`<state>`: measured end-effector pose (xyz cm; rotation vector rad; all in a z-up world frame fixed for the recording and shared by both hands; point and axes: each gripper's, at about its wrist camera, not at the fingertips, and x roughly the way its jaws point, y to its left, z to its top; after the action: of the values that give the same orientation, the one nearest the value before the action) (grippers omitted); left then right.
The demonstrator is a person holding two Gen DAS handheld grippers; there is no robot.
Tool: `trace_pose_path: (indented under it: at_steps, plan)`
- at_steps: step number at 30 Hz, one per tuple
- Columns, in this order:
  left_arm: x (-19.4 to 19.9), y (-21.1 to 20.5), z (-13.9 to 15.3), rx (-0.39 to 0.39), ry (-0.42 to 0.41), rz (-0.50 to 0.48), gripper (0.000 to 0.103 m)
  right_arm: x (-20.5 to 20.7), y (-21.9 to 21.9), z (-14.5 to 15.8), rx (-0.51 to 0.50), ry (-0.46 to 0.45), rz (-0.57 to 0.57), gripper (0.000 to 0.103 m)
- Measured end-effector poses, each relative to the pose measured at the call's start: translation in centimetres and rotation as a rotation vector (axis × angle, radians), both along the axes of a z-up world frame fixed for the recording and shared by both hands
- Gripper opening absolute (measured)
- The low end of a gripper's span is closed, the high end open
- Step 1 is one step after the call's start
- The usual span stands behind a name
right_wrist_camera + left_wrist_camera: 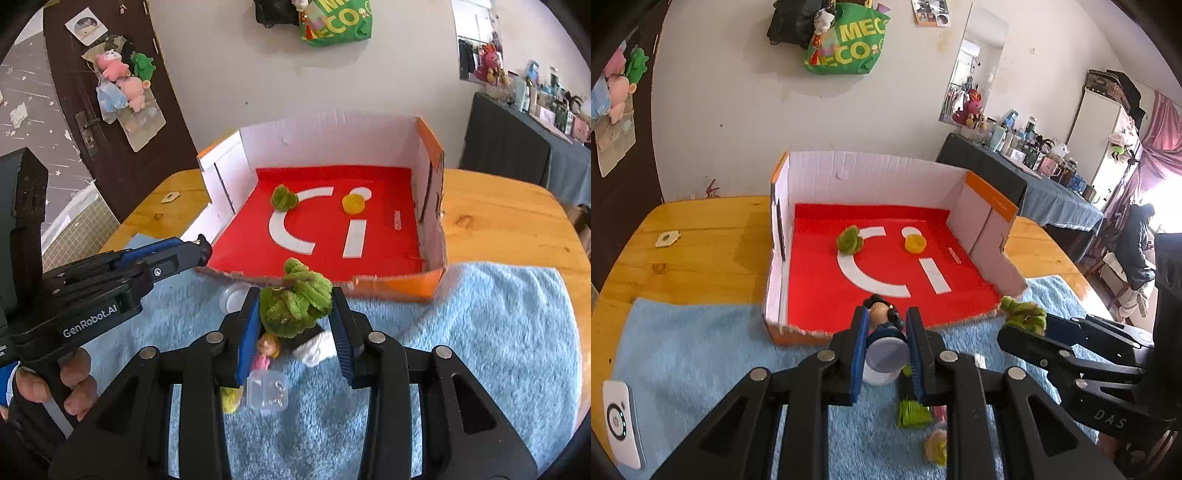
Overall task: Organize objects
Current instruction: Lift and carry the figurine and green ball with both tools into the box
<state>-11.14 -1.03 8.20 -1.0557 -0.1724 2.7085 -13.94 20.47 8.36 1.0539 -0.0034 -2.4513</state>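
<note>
Left gripper (pixel 886 332) clamps a small figurine (pixel 882 321); right gripper (pixel 295 314) clamps a green fuzzy toy (pixel 295 302). Both hang before the open cardboard box (pixel 432 155). Carry each past the torn front edge before releasing onto the red floor.

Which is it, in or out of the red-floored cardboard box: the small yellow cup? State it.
In. The small yellow cup sits on the red-floored cardboard box's floor, between its walls.
</note>
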Motion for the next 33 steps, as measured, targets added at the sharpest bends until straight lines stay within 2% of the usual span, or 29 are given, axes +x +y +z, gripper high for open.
trace_pose_path:
  at_steps: [14, 25, 33]
  plan:
    - [-5.0, 0.4, -0.4, -0.002, -0.03, -0.014, 0.021, -5.2, -0.9, 0.1, 0.034, -0.034, 0.012, 0.035]
    - [-9.1, 0.5, -1.8, -0.036, -0.073, 0.001, 0.021, -10.1, -1.3, -2.3, 0.092, -0.122, 0.006, 0.035]
    - [-11.2, 0.5, -3.5, -0.038, -0.116, 0.0, 0.021, -11.6, -1.8, -3.2, 0.127, -0.136, 0.013, 0.035]
